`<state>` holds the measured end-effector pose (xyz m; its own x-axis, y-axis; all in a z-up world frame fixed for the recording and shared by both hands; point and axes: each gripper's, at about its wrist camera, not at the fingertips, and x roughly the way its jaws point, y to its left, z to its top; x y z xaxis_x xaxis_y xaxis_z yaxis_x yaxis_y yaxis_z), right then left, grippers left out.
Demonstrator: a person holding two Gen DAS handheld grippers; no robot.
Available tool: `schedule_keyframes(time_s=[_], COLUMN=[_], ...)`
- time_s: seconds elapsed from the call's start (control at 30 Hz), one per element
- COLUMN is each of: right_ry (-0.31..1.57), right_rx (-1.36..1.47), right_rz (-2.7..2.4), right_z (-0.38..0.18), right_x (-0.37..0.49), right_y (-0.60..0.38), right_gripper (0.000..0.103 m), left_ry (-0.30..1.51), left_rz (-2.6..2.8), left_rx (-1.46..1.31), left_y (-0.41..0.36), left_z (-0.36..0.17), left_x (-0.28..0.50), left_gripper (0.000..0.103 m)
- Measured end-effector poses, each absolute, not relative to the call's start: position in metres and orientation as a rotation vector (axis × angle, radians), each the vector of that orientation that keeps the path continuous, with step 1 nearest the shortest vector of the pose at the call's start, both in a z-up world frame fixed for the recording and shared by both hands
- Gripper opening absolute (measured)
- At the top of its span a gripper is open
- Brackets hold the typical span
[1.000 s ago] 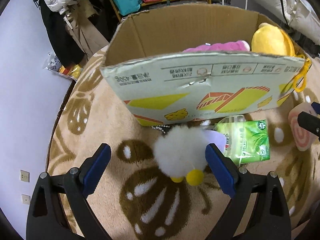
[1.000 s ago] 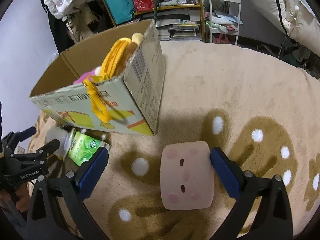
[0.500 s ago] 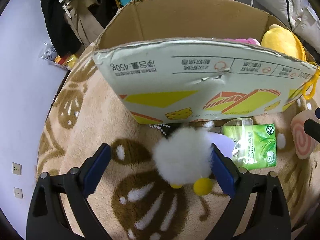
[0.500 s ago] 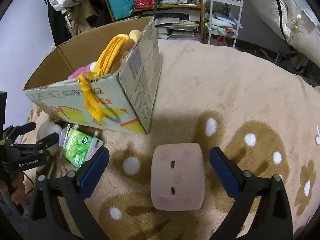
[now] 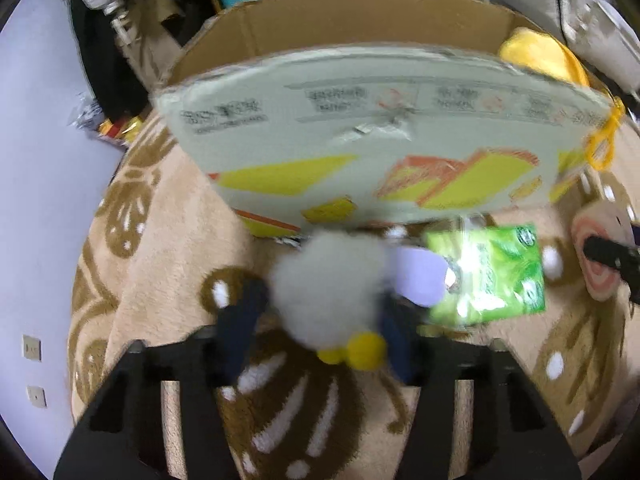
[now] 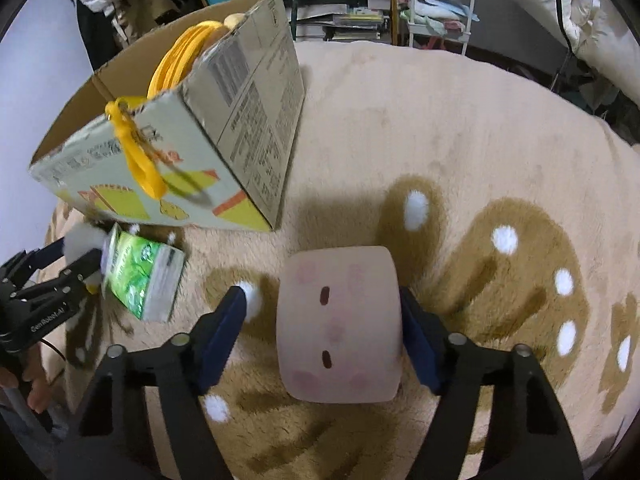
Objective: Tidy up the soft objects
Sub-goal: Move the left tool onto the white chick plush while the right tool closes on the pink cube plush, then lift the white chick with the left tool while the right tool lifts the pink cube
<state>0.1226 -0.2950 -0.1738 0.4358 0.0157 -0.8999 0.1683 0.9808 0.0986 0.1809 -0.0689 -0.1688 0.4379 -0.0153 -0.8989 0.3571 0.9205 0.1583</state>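
The left wrist view looks low and forward from just behind the left gripper [image 5: 320,316], very close to the printed front wall of the cardboard box [image 5: 380,140] filling the upper frame, and is motion-blurred. The right wrist view sits above the right gripper [image 6: 324,328], angled down over the rug [image 6: 460,120], with that box [image 6: 248,120] at upper left. Both share the box, the green packet [image 5: 492,272] [image 6: 144,272] and the rug.

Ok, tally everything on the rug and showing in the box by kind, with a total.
Cardboard box: 1
Soft toys on rug: 2, fluffy white toy, pink face cushion
Soft toys showing inside box: 1, yellow plush
Tissue packs: 1, green pack
Total: 5
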Motion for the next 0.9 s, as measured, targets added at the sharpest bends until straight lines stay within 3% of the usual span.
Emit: schedule_keyframes(time_s=[0.13,0.23,0.57,0.67,0.9], right_ry=[1.113,1.113,1.048,0.995,0.906], right_rx=[0.185,0.183,0.188,0.182,0.183], right_rz=[-0.114,-0.113,-0.089,-0.063,-0.017], right_z=[-0.173,-0.171,-0.156,-0.142,-0.114], right_x=[0.118,0.115,0.113,0.108,0.1], right_y=[-0.296,-0.293,-0.29,-0.283,-0.271], right_gripper=[0.057,0.052,0.045,0.044,0.044], left_ry=[1.084,1.076,1.022,1.014,1.012], left_rz=[-0.226,-0.243,-0.25,-0.248,-0.274], left_rx=[0.425,0.386,0.306,0.268,0.195], left_y=[-0.076,-0.074,-0.06,-0.051,-0.041], left_z=[-0.175,-0.171,-0.145,-0.137,-0.131], left_x=[0.176,0.177,0.164,0.159,0.161], left_gripper=[0.028,0.027,0.022,0.008,0.008])
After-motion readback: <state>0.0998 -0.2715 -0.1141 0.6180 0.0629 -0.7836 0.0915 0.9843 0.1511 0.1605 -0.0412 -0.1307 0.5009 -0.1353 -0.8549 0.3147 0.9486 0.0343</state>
